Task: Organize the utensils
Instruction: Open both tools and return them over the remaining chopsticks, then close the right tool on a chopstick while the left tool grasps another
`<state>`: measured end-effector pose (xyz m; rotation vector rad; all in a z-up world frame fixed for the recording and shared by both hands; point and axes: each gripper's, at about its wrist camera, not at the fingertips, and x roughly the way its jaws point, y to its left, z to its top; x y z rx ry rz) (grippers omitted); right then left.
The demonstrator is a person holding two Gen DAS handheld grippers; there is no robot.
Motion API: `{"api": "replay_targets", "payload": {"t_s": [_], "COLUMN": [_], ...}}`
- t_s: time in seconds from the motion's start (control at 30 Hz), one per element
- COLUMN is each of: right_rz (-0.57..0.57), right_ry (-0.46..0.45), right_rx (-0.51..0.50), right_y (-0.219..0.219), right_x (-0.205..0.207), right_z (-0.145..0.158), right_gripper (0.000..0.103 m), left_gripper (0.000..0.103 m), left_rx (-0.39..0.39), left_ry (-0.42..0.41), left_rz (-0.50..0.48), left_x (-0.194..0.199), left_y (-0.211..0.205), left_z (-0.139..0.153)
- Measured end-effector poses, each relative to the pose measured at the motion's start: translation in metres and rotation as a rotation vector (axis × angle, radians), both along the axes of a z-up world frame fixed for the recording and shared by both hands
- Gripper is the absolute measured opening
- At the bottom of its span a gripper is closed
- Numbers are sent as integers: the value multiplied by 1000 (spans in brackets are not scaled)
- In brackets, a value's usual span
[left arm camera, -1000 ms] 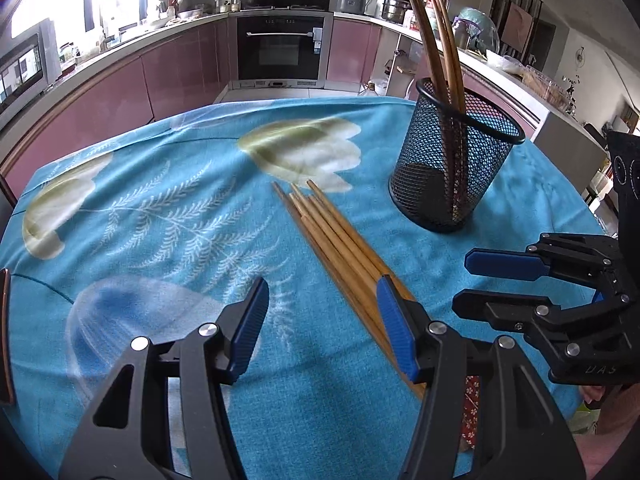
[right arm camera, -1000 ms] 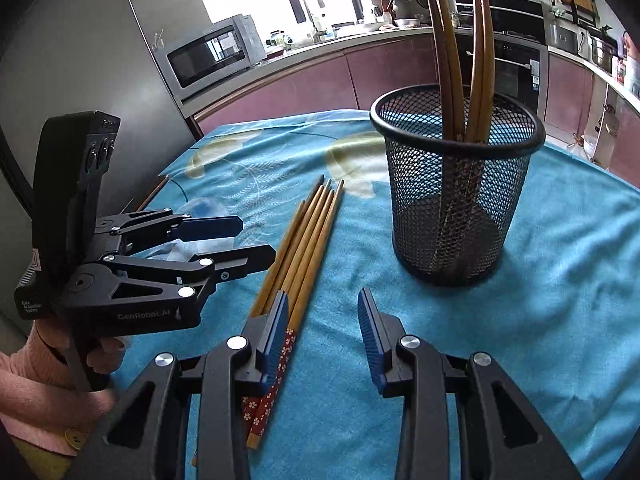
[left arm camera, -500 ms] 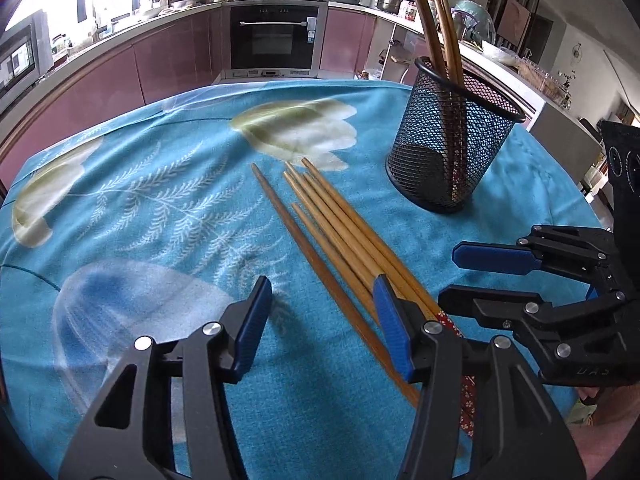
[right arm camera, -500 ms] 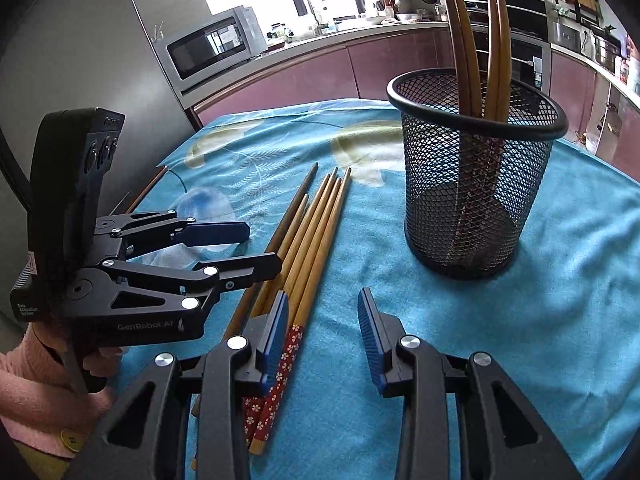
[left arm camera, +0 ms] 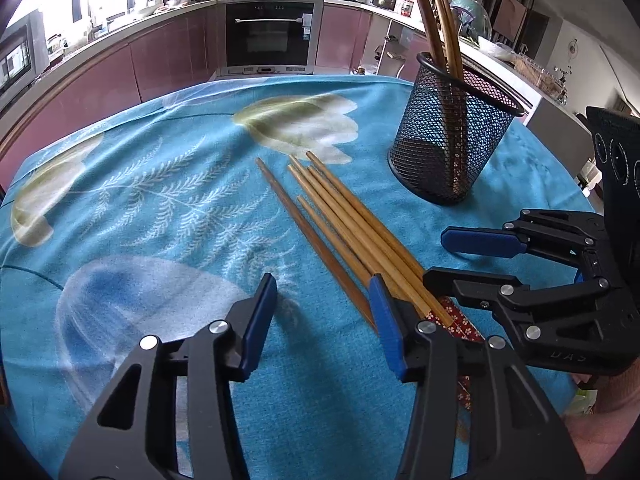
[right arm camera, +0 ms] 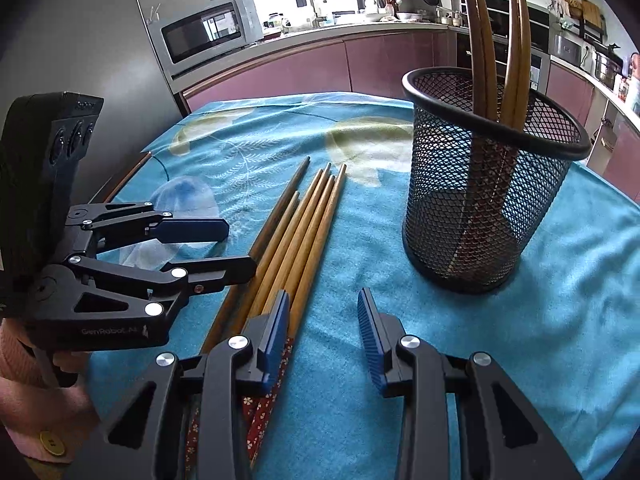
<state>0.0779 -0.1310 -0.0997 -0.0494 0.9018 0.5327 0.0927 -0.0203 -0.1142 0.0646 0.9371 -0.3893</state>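
Several wooden chopsticks lie in a bundle on the blue flowered cloth, their red patterned ends toward me. One darker chopstick lies a little apart on their left. A black mesh cup stands upright behind them with several chopsticks in it. My left gripper hovers low over the dark chopstick's near end; its jaws are closing and press on nothing. My right gripper is open, its left finger over the patterned ends, with only cloth between the pads.
The table's wooden edge shows at the far left, with a microwave and a grey fridge beyond. An oven and pink cabinets ring the room. A pink sleeve holds the left gripper.
The dark chopstick has slid out of the bundle to the left. My left gripper's jaws have narrowed a little. The right gripper's jaws stand as before.
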Motion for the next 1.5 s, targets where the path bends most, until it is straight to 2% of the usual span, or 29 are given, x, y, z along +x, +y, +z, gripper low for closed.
{"api": "replay_targets", "payload": {"t_s": [0.23,0.43,0.53,0.7,0.97,1.07,1.23,1.5], "right_rz": [-11,-16,-16,-18,-18,-16,-17,-31], "right_ry": [-12,-23,-29,-35,-48,-50,-37,-24], "right_rx": [-49,-68,-76,-86,-103,-103,-79,-32], "right_y": [1,6,9,14,22,23,22,13], "right_x": [0,3,6,11,19,22,25,20], "right_z": [-1,-1,-2,-3,-3,-3,-3,1], "right_gripper": [32,32,32,31,31,27,9,6], "left_gripper": [47,43,37,21,22,22,15,8], "left_rx": [-10,14,6,-21,-10,3,20,-12], "left_ry": [10,7,8,26,43,36,32,27], "left_rz": [-10,-1,-4,-6,37,39,62,93], "left_x": [1,9,14,20,32,35,34,27], "left_y": [2,-3,-1,3,5,2,0,4], "left_z": [0,0,0,1,0,-1,0,5]}}
